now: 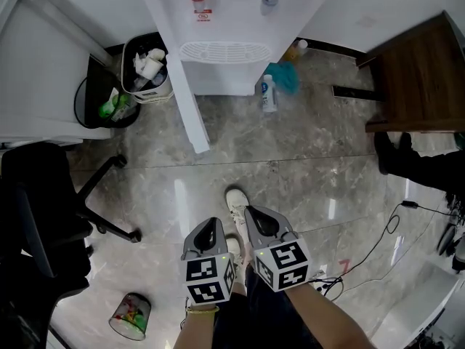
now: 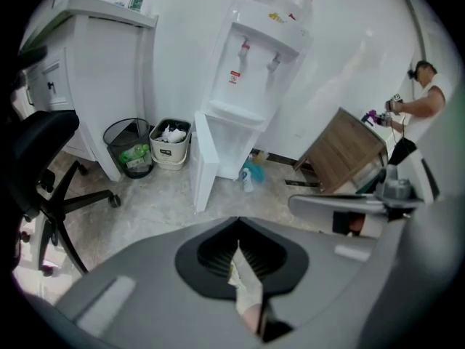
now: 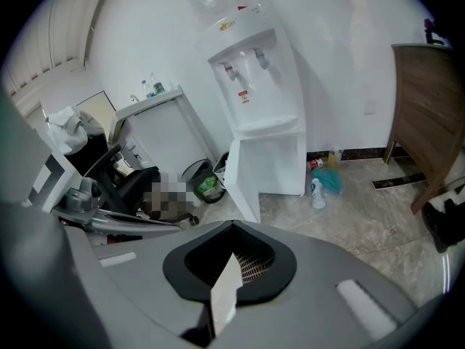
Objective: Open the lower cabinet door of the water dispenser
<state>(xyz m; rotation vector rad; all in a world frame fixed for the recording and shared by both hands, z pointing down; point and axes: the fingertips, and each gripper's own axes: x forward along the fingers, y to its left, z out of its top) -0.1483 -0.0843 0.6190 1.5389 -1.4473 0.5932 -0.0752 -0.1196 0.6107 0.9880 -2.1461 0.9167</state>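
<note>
Your left hand-held gripper and right hand-held gripper hang side by side over the floor. Both have their jaws pressed together with nothing between them. Well ahead of both tips stands the water dispenser. Its lower cabinet door is already swung wide open, with the free edge pointing back toward your left hand-held gripper. Ahead and to the left of that gripper, 2 bins stand beside the door. A bottle stands ahead of the right hand-held gripper, near the dispenser's base.
</note>
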